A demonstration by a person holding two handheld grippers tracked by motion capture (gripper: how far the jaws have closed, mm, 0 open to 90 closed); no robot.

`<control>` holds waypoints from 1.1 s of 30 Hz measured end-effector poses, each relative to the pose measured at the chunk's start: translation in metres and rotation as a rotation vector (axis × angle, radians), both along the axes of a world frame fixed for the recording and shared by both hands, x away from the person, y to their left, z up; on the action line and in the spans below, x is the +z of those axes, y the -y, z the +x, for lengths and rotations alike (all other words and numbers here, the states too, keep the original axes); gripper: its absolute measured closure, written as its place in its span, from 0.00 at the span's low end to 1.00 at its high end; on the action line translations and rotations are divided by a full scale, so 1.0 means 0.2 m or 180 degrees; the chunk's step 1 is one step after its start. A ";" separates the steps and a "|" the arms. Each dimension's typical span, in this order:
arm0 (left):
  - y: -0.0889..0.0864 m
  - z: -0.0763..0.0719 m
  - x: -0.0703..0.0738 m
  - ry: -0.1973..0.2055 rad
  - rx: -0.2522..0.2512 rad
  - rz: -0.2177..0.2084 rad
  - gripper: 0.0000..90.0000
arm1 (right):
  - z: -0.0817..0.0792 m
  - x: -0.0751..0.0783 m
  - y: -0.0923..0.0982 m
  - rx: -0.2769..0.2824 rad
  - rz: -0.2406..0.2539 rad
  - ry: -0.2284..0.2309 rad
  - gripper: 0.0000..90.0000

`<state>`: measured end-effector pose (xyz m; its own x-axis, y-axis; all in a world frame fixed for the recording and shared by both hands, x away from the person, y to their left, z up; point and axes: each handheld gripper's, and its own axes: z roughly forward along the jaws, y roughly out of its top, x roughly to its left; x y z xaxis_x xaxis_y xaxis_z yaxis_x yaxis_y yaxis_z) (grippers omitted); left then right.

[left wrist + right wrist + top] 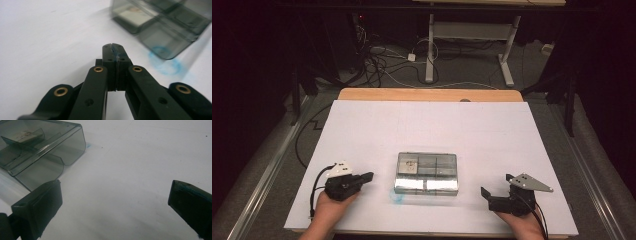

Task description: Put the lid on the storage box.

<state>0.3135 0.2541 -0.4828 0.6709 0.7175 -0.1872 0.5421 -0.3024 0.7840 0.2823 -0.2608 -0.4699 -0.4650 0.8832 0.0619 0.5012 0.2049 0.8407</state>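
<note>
A smoky clear plastic compartment box (427, 172) lies in the middle of the white sheet, with a small pale item (410, 163) in its rear left cell. My left gripper (371, 176) lies left of the box, shut with nothing between its jaws, pointing toward it. In the left gripper view the shut tips (113, 47) sit short of the box (160, 22) and a blue ring mark (166, 63). My right gripper (496, 184) rests right of the box, open wide and empty. The right gripper view has its jaws (115, 200) spread over bare sheet, the box (40, 150) at upper left.
The white sheet (432, 125) covers a wooden table whose far edge (427, 94) shows. A faint blue mark (398, 196) lies at the box's front left corner. Beyond the table are floor cables (382, 60) and a white desk frame (472, 35).
</note>
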 end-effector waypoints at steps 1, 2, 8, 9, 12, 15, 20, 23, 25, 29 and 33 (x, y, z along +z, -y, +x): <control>-0.03 0.00 -0.01 -0.0009 0.0048 -0.0012 0.97 | 0.00 0.00 0.00 0.0007 -0.0001 -0.0012 0.00; -0.05 0.00 -0.01 -0.0029 0.0080 -0.0025 0.97 | 0.00 0.00 0.00 0.0018 -0.0008 -0.0018 0.00; -0.05 -0.01 0.00 0.0037 0.0139 -0.0089 0.93 | 0.01 0.00 -0.02 0.0033 -0.0010 -0.0012 0.00; -0.03 -0.01 0.00 0.0040 0.0123 -0.0060 0.91 | 0.01 0.00 -0.02 0.0045 -0.0018 -0.0015 0.00; -0.01 -0.01 0.00 0.0083 0.0082 -0.0050 0.77 | 0.00 0.00 -0.03 0.0052 -0.0025 -0.0006 0.00; 0.01 -0.01 0.01 0.0128 0.0070 -0.0054 0.57 | 0.00 -0.01 -0.04 0.0064 -0.0028 -0.0031 0.00; 0.05 0.00 0.00 0.0058 -0.0047 -0.0052 0.27 | 0.01 -0.02 -0.04 0.0085 -0.0009 -0.0046 0.00; 0.07 0.01 -0.01 0.0026 -0.0062 0.0055 0.15 | 0.01 -0.02 -0.05 0.0095 -0.0009 -0.0056 0.00; 0.08 0.01 0.00 0.0032 -0.0052 0.0098 0.07 | 0.01 -0.02 -0.04 0.0095 0.0004 -0.0042 0.00; 0.08 0.00 0.00 0.0115 -0.0026 0.0063 0.00 | 0.01 -0.01 -0.05 0.0113 0.0012 -0.0029 0.00; 0.08 0.00 0.01 0.0154 0.0012 0.0009 0.00 | 0.00 0.00 -0.05 0.0117 0.0025 0.0024 0.00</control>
<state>0.3141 0.2387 -0.4813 0.6763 0.7206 -0.1525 0.5048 -0.3027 0.8084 0.2829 -0.2517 -0.4697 -0.4975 0.8650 0.0650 0.4870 0.2165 0.8461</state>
